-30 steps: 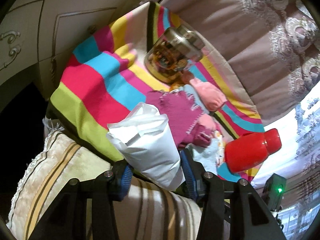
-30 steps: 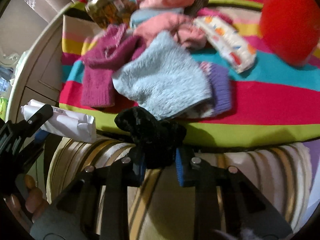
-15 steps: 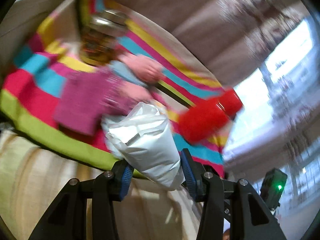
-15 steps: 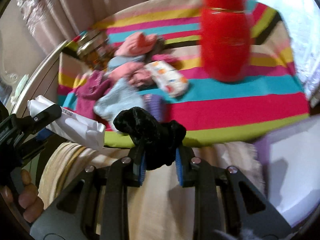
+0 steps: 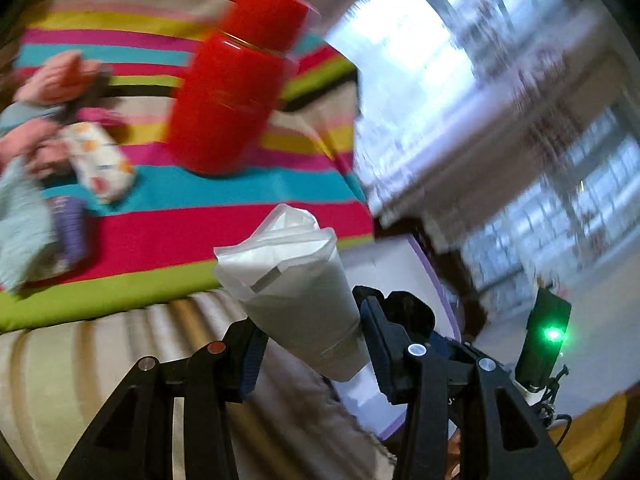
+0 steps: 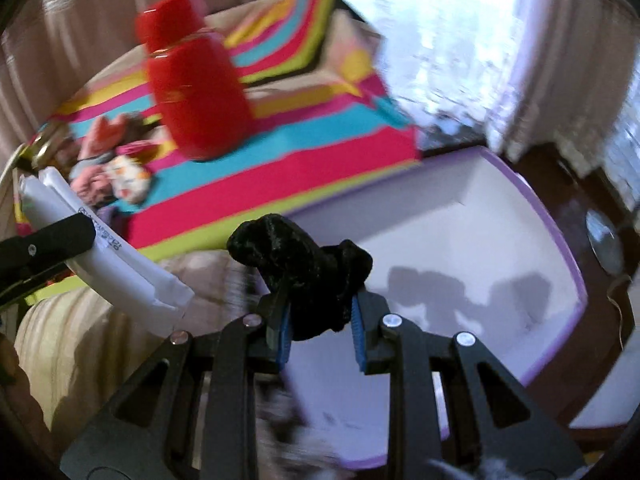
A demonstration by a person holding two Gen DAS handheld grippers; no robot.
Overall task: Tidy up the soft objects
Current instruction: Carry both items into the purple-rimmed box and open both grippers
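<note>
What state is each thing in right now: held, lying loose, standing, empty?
White packet: clamped in left hand-held gripper.
Black fuzzy item: clamped in right hand-held gripper.
Red bottle: standing, capped.
Socks pile: lying loose on striped cloth.
White box: open, looks empty.

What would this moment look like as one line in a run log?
left gripper: shut on white packet | right gripper: shut on black fuzzy item | white box: below right gripper | sock pile: on striped blanket

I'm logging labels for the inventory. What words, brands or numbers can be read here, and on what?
White packet in the left gripper: a strip of small dark print, too blurred to read.
Red bottle: no readable label.
Nothing else carries readable text.
</note>
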